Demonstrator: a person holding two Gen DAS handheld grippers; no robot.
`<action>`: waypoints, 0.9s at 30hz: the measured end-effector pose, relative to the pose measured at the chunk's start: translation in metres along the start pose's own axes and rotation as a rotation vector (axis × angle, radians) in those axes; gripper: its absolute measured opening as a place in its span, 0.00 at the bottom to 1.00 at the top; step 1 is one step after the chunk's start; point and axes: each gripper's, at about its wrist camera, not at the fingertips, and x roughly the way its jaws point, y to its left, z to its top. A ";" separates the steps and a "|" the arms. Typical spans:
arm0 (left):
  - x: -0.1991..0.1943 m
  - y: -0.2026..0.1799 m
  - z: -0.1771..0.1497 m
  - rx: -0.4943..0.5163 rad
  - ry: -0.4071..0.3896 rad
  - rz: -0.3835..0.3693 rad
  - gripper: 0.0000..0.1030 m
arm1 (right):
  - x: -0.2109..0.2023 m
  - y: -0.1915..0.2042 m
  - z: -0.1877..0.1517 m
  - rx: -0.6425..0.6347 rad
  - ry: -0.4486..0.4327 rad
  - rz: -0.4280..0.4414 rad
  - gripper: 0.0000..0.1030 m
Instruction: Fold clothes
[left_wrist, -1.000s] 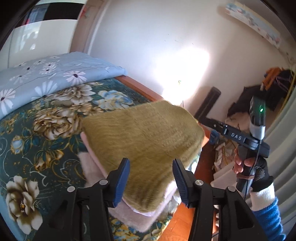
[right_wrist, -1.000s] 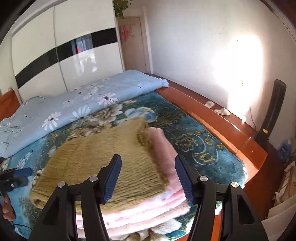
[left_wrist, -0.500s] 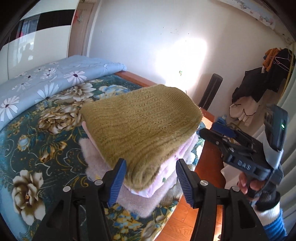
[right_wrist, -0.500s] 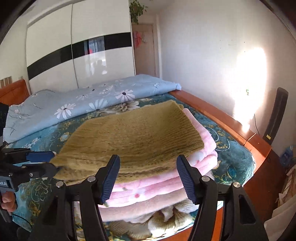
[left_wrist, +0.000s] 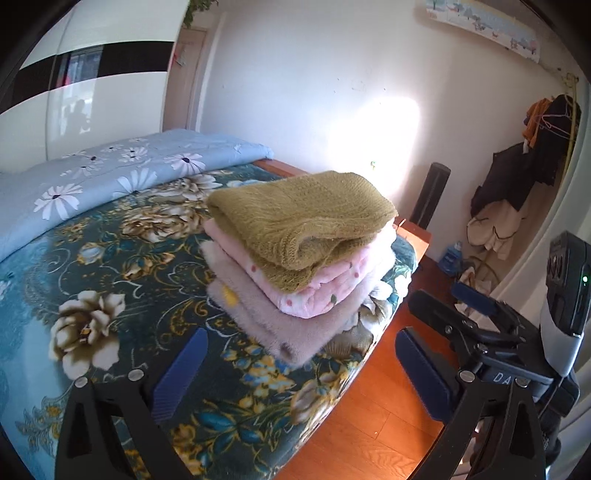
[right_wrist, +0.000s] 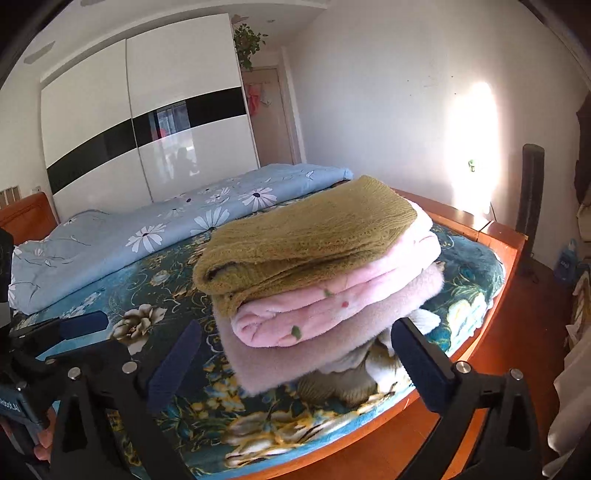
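Observation:
A folded olive knit sweater (left_wrist: 306, 218) lies on top of a stack near the bed's corner. Under it are a folded pink fleece garment (left_wrist: 328, 284) and a mauve fuzzy garment (left_wrist: 273, 325). The stack also shows in the right wrist view: sweater (right_wrist: 306, 236), pink garment (right_wrist: 332, 306), mauve garment (right_wrist: 295, 358). My left gripper (left_wrist: 299, 373) is open and empty, held back from the stack above the bed edge. My right gripper (right_wrist: 295, 362) is open and empty, just in front of the stack. The right gripper also shows in the left wrist view (left_wrist: 461, 317).
The bed has a dark teal floral cover (left_wrist: 110, 295) and a light blue daisy quilt (left_wrist: 92, 177) behind. An orange wooden bed frame (right_wrist: 491, 236) and wood floor (left_wrist: 354, 435) lie to the right. Clothes hang on a rack (left_wrist: 524, 177). A black speaker (right_wrist: 530, 206) stands by the wall.
Both grippers have drawn back from the stack, which now looks smaller and farther off. The olive sweater stays lying on top of the pile, free of both grippers.

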 end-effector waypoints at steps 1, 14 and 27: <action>-0.005 -0.001 -0.003 0.009 -0.009 0.018 1.00 | -0.006 0.001 -0.004 0.022 0.005 -0.017 1.00; -0.048 -0.010 -0.016 0.034 -0.017 0.153 1.00 | -0.056 0.014 -0.031 0.193 0.074 -0.188 1.00; -0.076 -0.034 -0.005 0.088 -0.069 0.280 1.00 | -0.104 0.041 -0.004 0.140 -0.061 -0.196 1.00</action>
